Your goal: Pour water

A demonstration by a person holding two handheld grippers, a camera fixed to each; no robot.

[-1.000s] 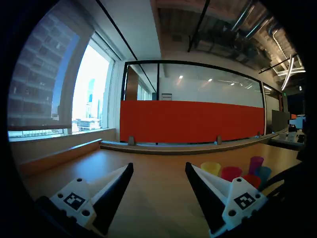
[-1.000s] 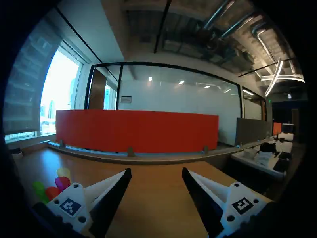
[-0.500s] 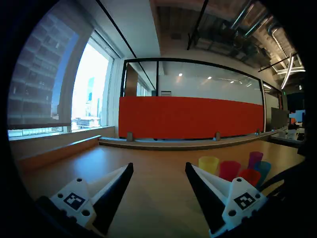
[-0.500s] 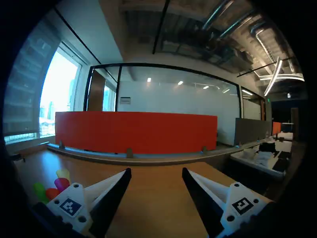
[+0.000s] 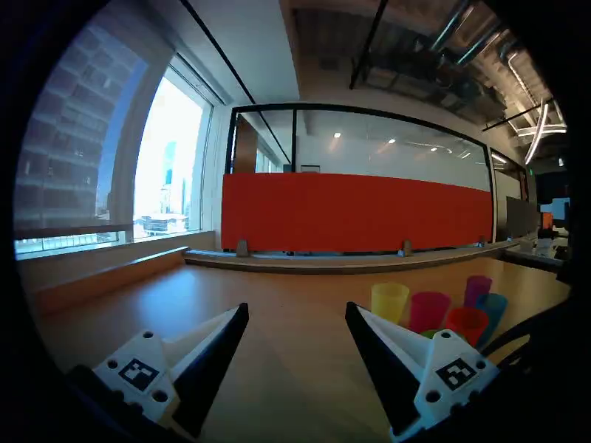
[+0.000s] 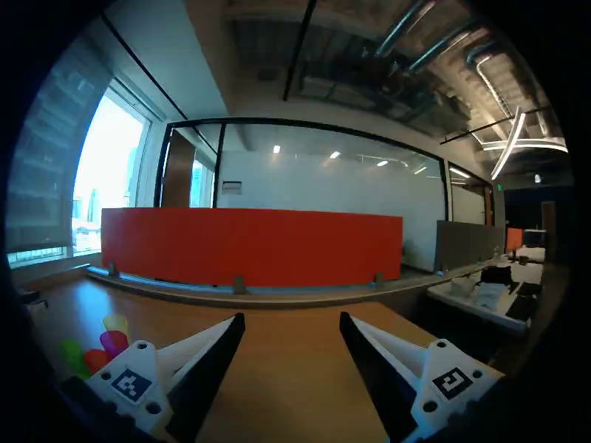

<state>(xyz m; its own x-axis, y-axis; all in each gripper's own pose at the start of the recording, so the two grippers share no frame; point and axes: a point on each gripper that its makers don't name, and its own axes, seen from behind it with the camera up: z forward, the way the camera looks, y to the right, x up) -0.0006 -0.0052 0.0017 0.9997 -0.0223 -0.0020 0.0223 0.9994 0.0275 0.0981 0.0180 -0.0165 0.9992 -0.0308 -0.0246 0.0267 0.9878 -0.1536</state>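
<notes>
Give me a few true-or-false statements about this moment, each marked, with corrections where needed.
1. The left gripper is open and holds nothing. True.
2. The right gripper is shut on a cup. False: its jaws are apart, with only bare table between them.
3. A cluster of coloured plastic cups stands on the wooden table. True.
4. The yellow cup lies on its side. False: it stands upright, mouth up.
5. The partition along the table's far edge is blue. False: it is orange-red.
</notes>
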